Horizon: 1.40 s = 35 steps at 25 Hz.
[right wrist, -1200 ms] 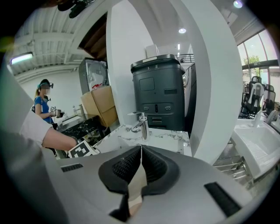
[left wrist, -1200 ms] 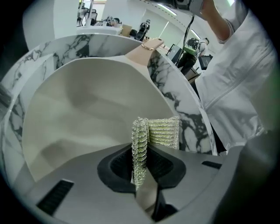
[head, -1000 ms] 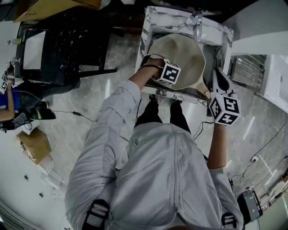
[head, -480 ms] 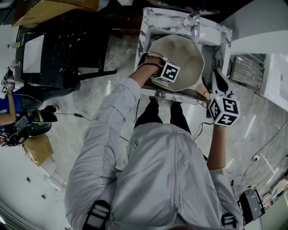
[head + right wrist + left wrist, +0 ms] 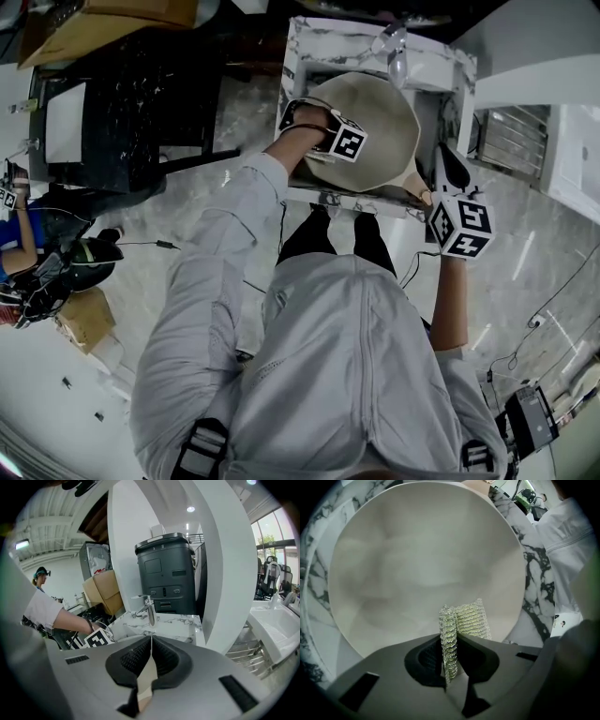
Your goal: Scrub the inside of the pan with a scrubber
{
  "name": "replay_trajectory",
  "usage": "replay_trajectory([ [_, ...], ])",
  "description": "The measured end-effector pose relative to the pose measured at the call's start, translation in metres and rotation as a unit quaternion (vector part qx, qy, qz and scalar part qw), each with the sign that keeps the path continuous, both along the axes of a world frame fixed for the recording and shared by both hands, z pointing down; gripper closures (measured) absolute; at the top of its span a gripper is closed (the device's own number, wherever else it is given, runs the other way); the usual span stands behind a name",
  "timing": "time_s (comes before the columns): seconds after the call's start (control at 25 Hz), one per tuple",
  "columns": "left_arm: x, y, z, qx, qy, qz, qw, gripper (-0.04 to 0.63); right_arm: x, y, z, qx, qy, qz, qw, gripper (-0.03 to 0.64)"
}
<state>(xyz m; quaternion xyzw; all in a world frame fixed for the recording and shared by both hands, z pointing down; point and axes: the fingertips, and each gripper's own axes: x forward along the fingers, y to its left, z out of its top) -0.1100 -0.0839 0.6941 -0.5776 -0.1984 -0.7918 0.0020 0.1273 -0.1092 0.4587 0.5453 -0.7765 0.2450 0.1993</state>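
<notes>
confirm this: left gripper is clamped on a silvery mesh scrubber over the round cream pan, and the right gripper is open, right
Not quite. The right gripper isn't open: the right gripper view shows its jaws shut on the pan's thin beige handle. The rest stands: the left gripper is clamped on the silvery mesh scrubber over the round cream pan.

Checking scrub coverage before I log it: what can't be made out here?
Whether scrubber touches pan: left gripper view, its own end hides contact; head view, left gripper covers it.
Pan's inside in right gripper view: hidden behind right gripper.
The handle: left gripper view, cut off at top edge.
</notes>
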Motion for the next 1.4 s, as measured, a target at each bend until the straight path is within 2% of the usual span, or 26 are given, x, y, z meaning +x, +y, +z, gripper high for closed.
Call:
replay_trajectory([
  [0.36,0.000,-0.040,0.008,0.069,0.005,-0.022,0.9973,0.526,0.005,-0.007,0.004,-0.005,-0.001,0.011,1.000,0.580],
  [0.56,0.006,-0.066,0.010,0.123,0.017,-0.024,0.9919,0.526,0.010,-0.009,0.007,-0.008,-0.003,0.017,1.000,0.580],
  [0.76,0.016,-0.095,0.003,0.187,0.040,-0.020,0.9813,0.526,0.012,-0.013,0.008,-0.010,-0.005,0.019,1.000,0.580],
  [1.0,0.024,-0.119,-0.003,0.245,0.061,-0.021,0.9673,0.526,0.018,-0.015,0.011,-0.012,-0.006,0.023,1.000,0.580],
  [1.32,0.040,-0.142,-0.008,0.305,0.102,-0.042,0.9460,0.525,0.023,-0.013,0.014,-0.013,-0.007,0.027,1.000,0.580],
  [1.4,0.042,-0.144,-0.007,0.312,0.105,-0.046,0.9432,0.526,0.027,-0.011,0.016,-0.015,-0.007,0.029,0.999,0.580],
])
